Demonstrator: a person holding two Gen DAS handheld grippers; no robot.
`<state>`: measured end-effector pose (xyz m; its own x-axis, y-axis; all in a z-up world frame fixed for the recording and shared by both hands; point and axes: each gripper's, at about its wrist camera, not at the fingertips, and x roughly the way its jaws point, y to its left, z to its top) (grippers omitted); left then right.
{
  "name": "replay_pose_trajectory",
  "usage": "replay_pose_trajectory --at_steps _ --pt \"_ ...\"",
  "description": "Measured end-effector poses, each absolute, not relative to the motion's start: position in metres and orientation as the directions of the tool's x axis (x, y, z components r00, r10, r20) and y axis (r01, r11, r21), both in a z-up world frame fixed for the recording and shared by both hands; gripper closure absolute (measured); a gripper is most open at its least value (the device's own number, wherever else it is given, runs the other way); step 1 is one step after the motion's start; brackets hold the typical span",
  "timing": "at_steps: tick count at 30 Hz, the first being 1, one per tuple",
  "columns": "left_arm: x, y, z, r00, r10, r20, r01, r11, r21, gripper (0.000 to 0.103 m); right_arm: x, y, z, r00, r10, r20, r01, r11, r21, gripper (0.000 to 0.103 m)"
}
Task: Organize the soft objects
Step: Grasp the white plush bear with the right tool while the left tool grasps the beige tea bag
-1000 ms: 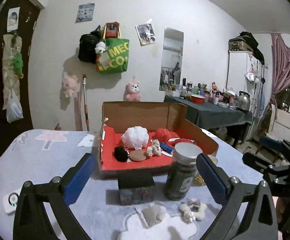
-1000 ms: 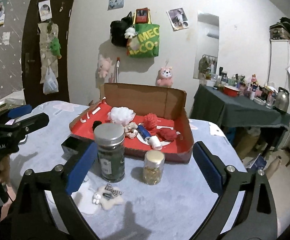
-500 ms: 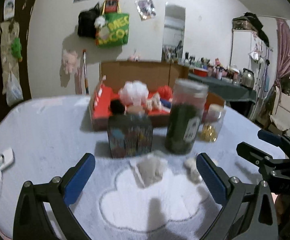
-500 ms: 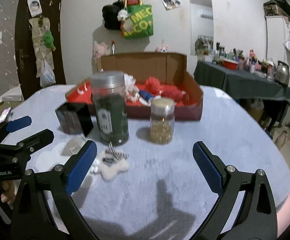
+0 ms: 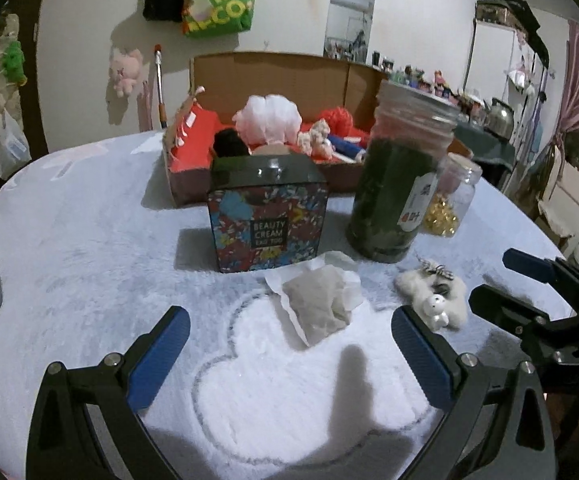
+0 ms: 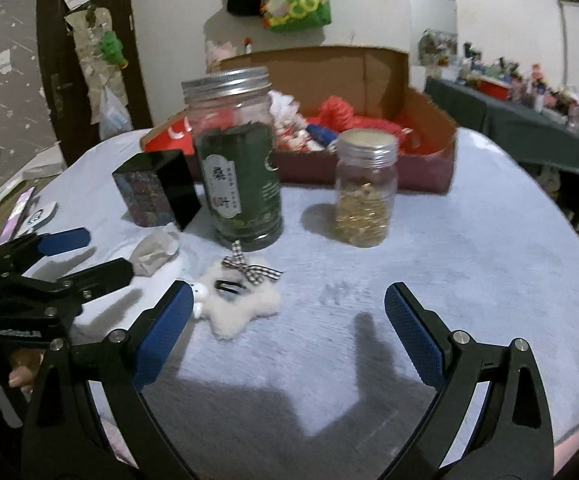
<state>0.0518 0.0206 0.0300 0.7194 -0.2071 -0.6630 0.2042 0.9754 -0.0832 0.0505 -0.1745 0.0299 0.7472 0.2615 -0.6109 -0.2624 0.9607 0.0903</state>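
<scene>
having dropped low toward the worktop (image 5: pixel 69 240), both hand-held grippers, left (image 5: pixel 289 344) and right (image 6: pixel 285 320), gape wide and empty. the tissue (image 5: pixel 321 300) and plush star (image 6: pixel 237 304) now sit within reach.

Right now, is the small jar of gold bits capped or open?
Capped: the small jar stands upright, its metal lid seated on top.

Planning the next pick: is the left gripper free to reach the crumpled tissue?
Probably yes: the left gripper is open, the crumpled tissue lies just ahead between its fingers, nothing between.

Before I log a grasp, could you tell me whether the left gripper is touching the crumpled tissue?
Apart: the left wrist view shows bare cloth between the left gripper and the crumpled tissue.
</scene>
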Motion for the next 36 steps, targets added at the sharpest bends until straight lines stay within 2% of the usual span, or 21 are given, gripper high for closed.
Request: replay_pose_trajectory --at_steps 8,10,14,17,19,20,22,27,36 --pt "0.070 0.017 0.029 0.663 -0.236 -0.711 0.258 0.963 -0.080 0.009 0.074 -0.163 0.025 0.653 0.338 -0.677 -0.344 0.930 0.132 0.005" --pt "0.073 0.016 0.027 0.645 -0.250 -0.722 0.275 0.958 -0.086 0.017 0.078 -0.158 0.021 0.634 0.344 -0.692 -0.357 0.925 0.133 0.005" --pt "0.078 0.015 0.024 0.622 -0.260 -0.738 0.292 0.952 -0.090 0.023 0.082 -0.144 0.015 0.622 0.321 -0.715 -0.377 0.922 0.086 0.005" --pt "0.079 0.014 0.024 0.619 -0.268 -0.739 0.302 0.949 -0.091 0.041 0.080 -0.136 0.011 0.636 0.295 -0.713 -0.389 0.921 0.034 0.007" --pt "0.080 0.014 0.025 0.604 -0.307 -0.736 0.328 0.937 -0.121 0.061 0.077 -0.134 0.009 0.649 0.294 -0.701 -0.393 0.919 0.021 0.027" --pt "0.080 0.014 0.026 0.602 -0.315 -0.734 0.332 0.934 -0.128 0.065 0.074 -0.135 0.010 0.662 0.292 -0.690 -0.388 0.921 0.018 0.042" --pt "0.077 0.013 0.029 0.602 -0.333 -0.726 0.345 0.928 -0.140 0.078 0.074 -0.140 0.012 0.660 0.318 -0.681 -0.388 0.920 0.054 0.046" --pt "0.069 0.009 0.038 0.589 -0.381 -0.713 0.376 0.910 -0.176 0.085 0.068 -0.155 0.028 0.682 0.344 -0.646 -0.384 0.920 0.084 0.046" --pt "0.065 -0.002 0.053 0.602 -0.407 -0.687 0.408 0.896 -0.173 0.086 0.069 -0.165 0.046 0.708 0.340 -0.619 -0.379 0.922 0.073 0.046"
